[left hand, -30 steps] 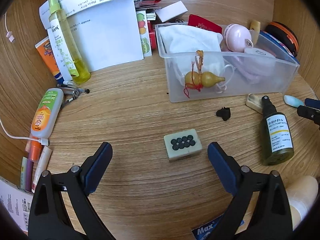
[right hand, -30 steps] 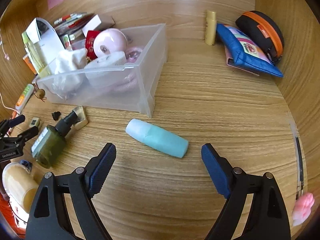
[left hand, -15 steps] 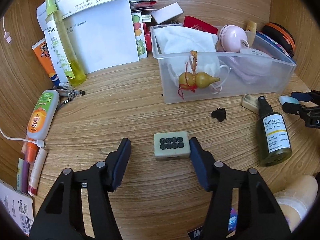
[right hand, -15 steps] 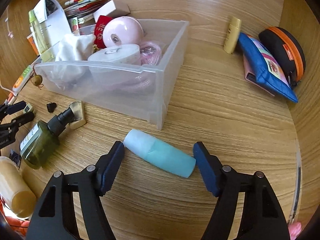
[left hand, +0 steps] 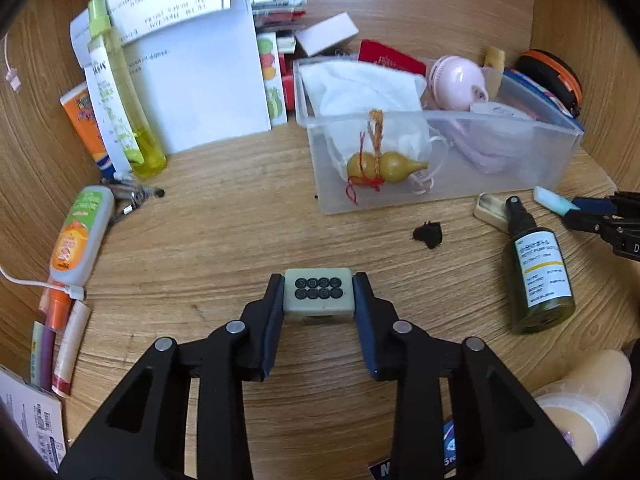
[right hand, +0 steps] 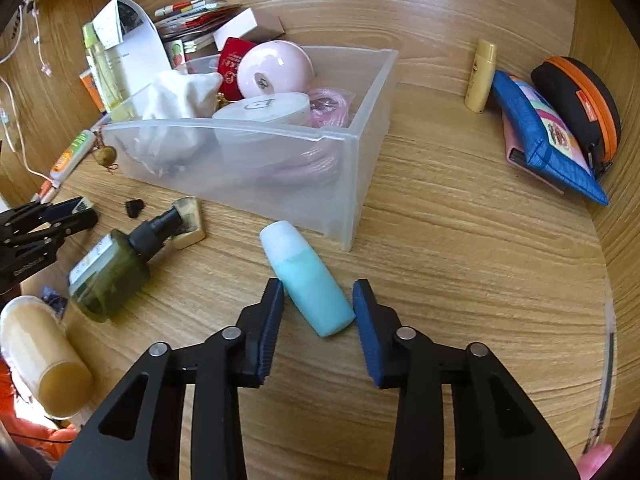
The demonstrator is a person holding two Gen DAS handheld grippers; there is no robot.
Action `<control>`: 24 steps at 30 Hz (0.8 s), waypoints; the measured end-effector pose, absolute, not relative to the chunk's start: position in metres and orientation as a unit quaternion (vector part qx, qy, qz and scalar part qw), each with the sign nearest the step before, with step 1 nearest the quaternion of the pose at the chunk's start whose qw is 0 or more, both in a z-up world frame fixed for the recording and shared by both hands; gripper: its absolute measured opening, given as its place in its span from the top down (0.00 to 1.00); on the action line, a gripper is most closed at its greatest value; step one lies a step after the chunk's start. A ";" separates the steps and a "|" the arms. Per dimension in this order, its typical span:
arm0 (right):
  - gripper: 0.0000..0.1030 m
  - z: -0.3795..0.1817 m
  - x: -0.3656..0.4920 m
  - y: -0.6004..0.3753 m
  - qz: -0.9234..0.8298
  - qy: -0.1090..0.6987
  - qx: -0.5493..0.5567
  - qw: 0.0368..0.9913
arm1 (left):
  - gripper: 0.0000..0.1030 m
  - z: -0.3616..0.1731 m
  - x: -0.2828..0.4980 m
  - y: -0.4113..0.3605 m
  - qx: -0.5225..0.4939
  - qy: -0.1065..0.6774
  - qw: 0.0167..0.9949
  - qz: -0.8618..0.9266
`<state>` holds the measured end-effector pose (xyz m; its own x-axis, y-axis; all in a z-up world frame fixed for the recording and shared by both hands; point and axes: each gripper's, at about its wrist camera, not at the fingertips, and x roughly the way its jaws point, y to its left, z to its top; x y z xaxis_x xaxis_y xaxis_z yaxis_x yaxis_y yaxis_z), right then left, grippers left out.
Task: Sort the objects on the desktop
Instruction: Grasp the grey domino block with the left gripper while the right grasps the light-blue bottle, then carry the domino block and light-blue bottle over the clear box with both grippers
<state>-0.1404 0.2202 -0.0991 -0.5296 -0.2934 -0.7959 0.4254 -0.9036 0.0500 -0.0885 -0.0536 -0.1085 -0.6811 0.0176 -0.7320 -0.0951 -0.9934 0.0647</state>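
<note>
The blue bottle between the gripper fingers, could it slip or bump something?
Maybe. The right gripper is closing on the blue bottle while it lies slanted, so it could twist or squirt out. Its white cap nearly touches the bin and might knock it. The green bottle lies close by and could roll.

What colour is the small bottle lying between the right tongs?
Light turquoise body with a whitish translucent cap; the small bottle shows best in the right wrist view.

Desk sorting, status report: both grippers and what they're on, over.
Left gripper closing, fingers against the grey mahjong tile. Right gripper closing around the teal tube on the desk. Clear bin just beyond; nothing blocking.
</note>
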 end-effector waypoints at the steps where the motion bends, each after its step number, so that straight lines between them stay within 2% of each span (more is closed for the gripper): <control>1: 0.73 -0.099 -0.140 0.220 -0.871 0.074 0.439 0.210 | 0.68 -0.107 -0.088 -0.054 -0.394 0.049 0.030 0.918; 5: 0.79 -0.100 -0.128 0.218 -0.868 0.072 0.439 0.223 | 0.68 -0.104 -0.085 -0.057 -0.386 0.040 0.024 0.921; 10: 0.79 -0.096 -0.116 0.209 -0.867 0.100 0.434 0.226 | 0.68 -0.101 -0.083 -0.062 -0.383 0.019 0.028 0.923; 24: 0.78 -0.101 -0.150 0.185 -0.858 0.128 0.439 0.233 | 0.68 -0.080 -0.071 -0.059 -0.353 0.007 0.035 0.935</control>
<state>-0.1500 0.1853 -0.1010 -0.5056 -0.2882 -0.8132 0.5131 -0.8582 -0.0149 -0.0705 -0.0588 -0.0802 -0.7482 0.0608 -0.6606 -0.0703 -0.9975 -0.0121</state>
